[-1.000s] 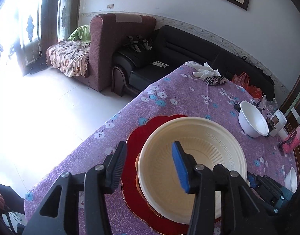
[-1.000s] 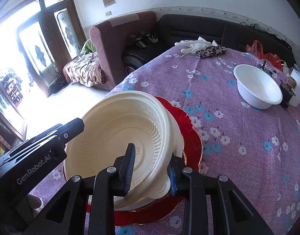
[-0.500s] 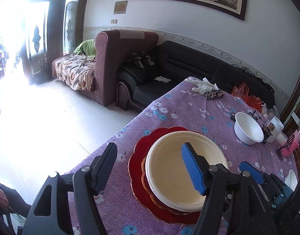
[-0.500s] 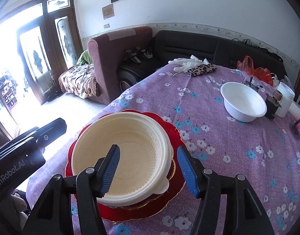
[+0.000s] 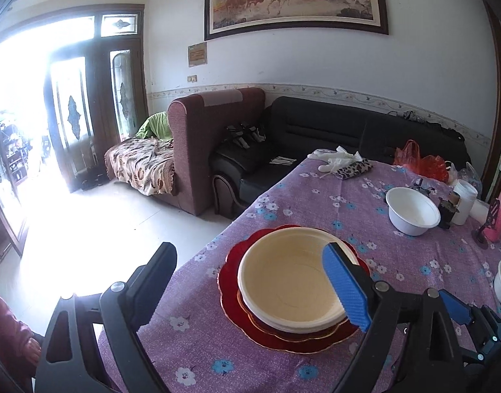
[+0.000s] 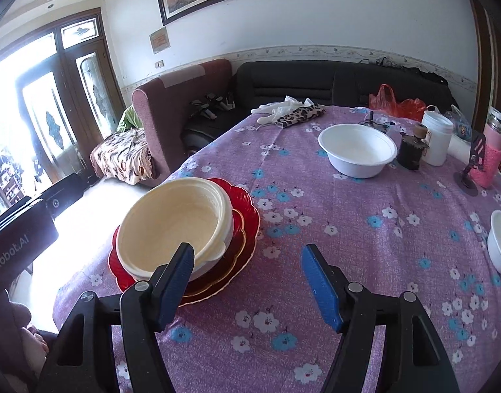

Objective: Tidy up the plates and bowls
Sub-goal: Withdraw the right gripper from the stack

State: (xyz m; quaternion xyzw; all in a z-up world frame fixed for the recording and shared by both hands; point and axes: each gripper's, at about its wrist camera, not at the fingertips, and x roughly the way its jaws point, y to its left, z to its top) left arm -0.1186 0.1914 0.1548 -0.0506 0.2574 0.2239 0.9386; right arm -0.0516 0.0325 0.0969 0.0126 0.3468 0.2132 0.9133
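Bowls and plates sit stacked at the near left corner of the table (image 6: 365, 229): a cream bowl (image 6: 175, 222) nested on pale dishes, these on a gold-rimmed plate (image 6: 237, 245), and all on a red scalloped plate (image 6: 247, 203).

Left tongs (image 5: 250, 285) hang above that stack with their jaws opening and already wide; nothing lies between them, and the blue pad (image 5: 345, 288) only overlaps the cream bowl (image 5: 289, 281) in the view without pressing on it. Right tongs (image 6: 247, 281) are likewise opening, their jaws well apart over bare tablecloth just to the right of the stack, gripping nothing; the left blue finger (image 6: 175, 281) stands in front of the bowl's near rim.

Beyond the stack, across the purple flowered cloth, a white bowl (image 6: 358, 154) stands upright near the far right side. Just beside it are a small dark jar (image 6: 412, 150) and a white lidded container (image 6: 437, 137). A pink bottle (image 6: 491, 154) stands further right, with a black stand (image 6: 471, 167) in front of it. Another small white bowl (image 6: 500, 242) sits at the right edge, well apart from the rest. At the far end lie white gloves (image 6: 276, 108) and a leopard-print pouch (image 6: 299, 114), touching each other, and an orange plastic bag (image 6: 394, 101).

Past the table are a black sofa (image 5: 332, 131) and a maroon armchair (image 5: 211, 131).
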